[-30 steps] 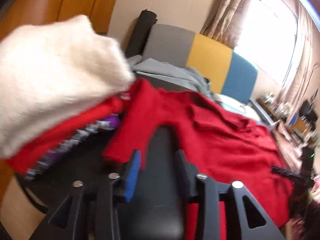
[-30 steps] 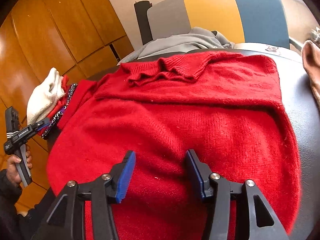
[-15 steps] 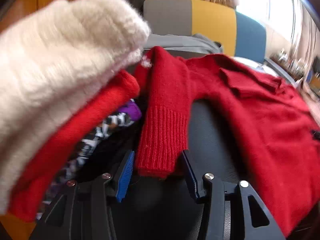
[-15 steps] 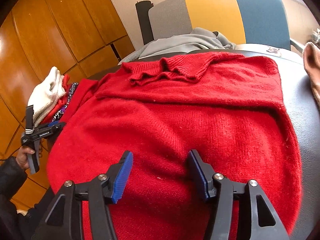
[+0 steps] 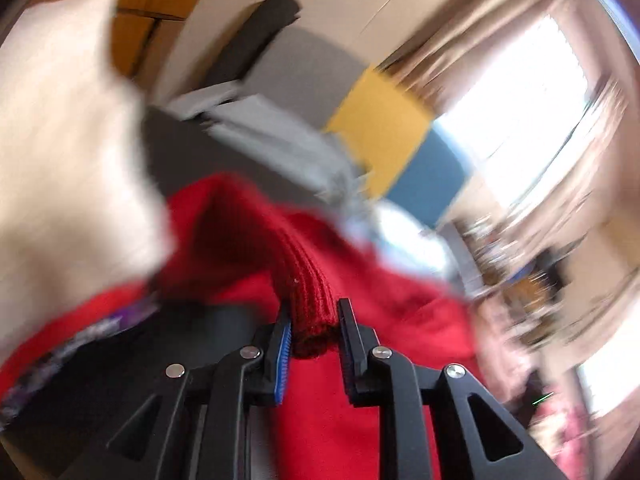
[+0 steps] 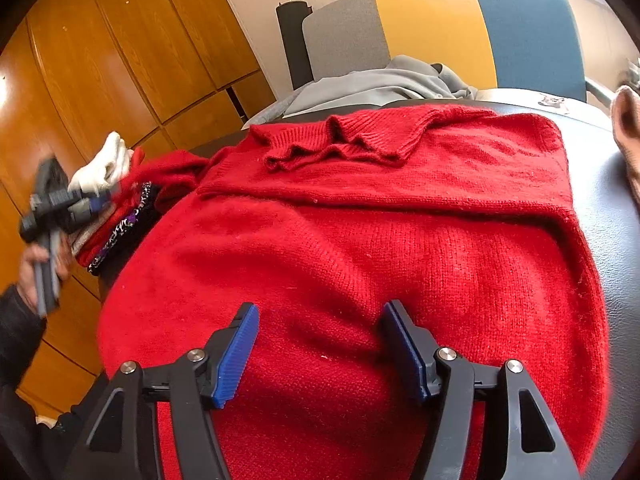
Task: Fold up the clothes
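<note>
The red sweater (image 6: 360,248) lies spread on a dark worktop (image 6: 612,208), its body running lengthwise away from the right wrist camera, hem nearest and ribbed collar (image 6: 360,140) at the far end, toward a grey, yellow and blue chair back (image 6: 440,24). Its right side is folded in across the chest; its left sleeve reaches off to the left, toward a stack of folded clothes (image 6: 116,208) topped with a cream knit.

The ribbed sleeve cuff (image 5: 310,300) shows only in the left wrist view, which is heavily blurred: the left hand-held gripper (image 5: 312,336) is clamped on it, the cuff standing up between the two fingers with the sleeve trailing away behind. The cream knit (image 5: 68,140) looms close at the left there.

The right wrist view alone shows the whole garment. There the right hand-held gripper (image 6: 320,344) hangs over the hem area with its jaws wide apart, gripping nothing. At the far left a hand (image 6: 36,268) holds the left tool, smeared by motion. A grey garment (image 6: 380,84) lies beyond the collar.
</note>
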`<action>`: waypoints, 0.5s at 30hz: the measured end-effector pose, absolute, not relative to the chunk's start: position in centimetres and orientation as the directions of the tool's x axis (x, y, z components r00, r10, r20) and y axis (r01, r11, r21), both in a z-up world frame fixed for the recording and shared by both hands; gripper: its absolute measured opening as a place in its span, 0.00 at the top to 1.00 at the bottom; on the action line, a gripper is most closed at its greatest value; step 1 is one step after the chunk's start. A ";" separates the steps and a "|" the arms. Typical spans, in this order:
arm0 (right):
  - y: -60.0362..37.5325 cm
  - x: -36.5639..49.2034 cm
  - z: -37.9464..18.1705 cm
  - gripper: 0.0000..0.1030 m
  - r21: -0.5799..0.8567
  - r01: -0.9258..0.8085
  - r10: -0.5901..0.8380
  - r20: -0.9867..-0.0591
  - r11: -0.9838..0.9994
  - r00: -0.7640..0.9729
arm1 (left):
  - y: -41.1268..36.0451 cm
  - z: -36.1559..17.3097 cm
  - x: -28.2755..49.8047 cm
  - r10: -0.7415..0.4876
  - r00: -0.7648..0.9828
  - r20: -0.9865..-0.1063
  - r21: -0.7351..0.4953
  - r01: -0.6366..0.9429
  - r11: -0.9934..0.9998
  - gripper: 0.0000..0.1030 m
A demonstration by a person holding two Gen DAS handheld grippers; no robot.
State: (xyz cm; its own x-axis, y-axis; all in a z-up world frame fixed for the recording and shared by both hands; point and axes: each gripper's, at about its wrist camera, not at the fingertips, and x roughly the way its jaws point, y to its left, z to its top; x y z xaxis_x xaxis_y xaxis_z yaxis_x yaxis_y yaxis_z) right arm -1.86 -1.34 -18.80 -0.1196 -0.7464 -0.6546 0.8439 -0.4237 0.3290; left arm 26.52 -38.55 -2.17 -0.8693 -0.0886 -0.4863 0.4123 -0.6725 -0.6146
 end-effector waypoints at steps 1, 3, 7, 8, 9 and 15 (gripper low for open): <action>-1.3 -1.9 -18.8 0.36 0.330 0.844 -0.747 -0.654 -0.423 -0.119 | -38.1 -1.3 25.3 -0.056 -0.888 -0.457 -0.637 0.370 -0.677 0.81; -1.3 -1.9 -18.8 0.36 0.333 0.843 -0.749 -0.652 -0.422 -0.118 | -36.8 0.1 22.2 0.015 -0.910 -0.414 -0.661 0.289 -0.693 0.81; -1.2 -2.1 -18.8 0.36 0.338 0.842 -0.752 -0.649 -0.421 -0.115 | -33.2 -0.2 15.1 0.133 -0.896 -0.424 -0.651 0.200 -0.732 0.81; -1.3 -2.1 -18.8 0.36 0.339 0.842 -0.753 -0.648 -0.420 -0.114 | -32.3 -0.7 13.2 0.161 -0.884 -0.439 -0.646 0.186 -0.740 0.81; -1.2 -2.1 -18.8 0.36 0.342 0.841 -0.754 -0.647 -0.419 -0.113 | -31.5 -1.4 11.6 0.183 -0.867 -0.464 -0.639 0.183 -0.747 0.81; -1.1 -2.4 -18.8 0.36 0.356 0.837 -0.759 -0.642 -0.416 -0.104 | -29.5 -6.3 8.6 0.199 -0.785 -0.587 -0.596 0.252 -0.763 0.72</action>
